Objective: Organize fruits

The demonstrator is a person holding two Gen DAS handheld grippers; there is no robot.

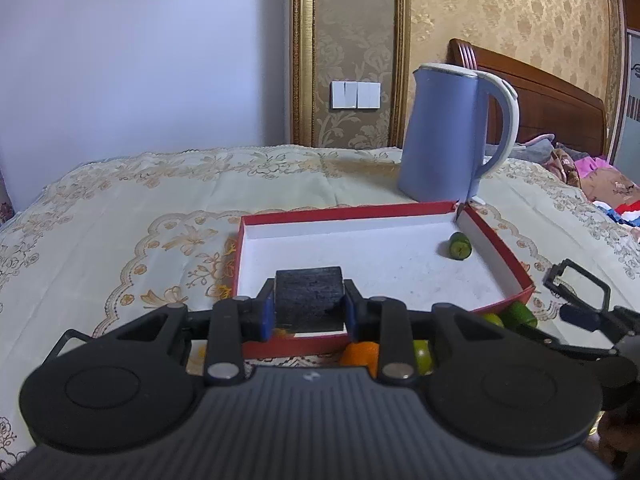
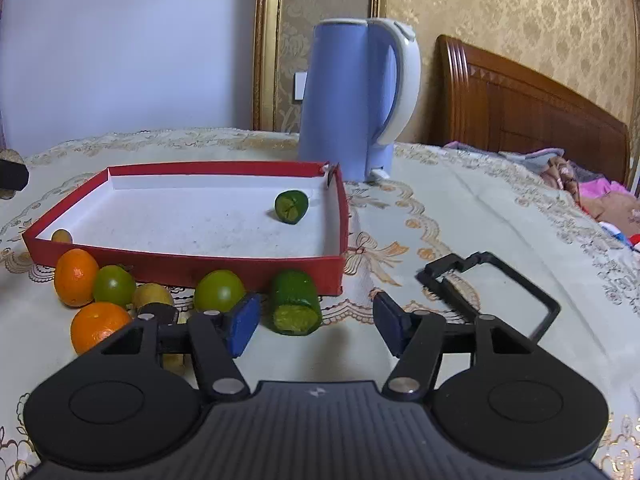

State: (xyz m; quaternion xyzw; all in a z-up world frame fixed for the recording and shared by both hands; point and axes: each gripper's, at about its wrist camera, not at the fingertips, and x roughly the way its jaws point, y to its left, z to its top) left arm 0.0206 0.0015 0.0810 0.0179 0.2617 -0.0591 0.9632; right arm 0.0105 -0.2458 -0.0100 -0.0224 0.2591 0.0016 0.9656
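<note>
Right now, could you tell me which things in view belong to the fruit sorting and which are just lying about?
Belongs to the job:
red tray
green fruit in tray
loose fruits
cut green piece
left gripper, gripping a black block
right gripper

Just lying about:
blue kettle
tablecloth

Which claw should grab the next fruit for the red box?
Right. The right claw is open and empty, with the cut green fruit just ahead. The left claw already clamps a black block above the red box.

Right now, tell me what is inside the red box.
The red box holds a green fruit near its far right corner and a small yellowish fruit at its near left corner. The front wall hides the floor just behind it.
</note>
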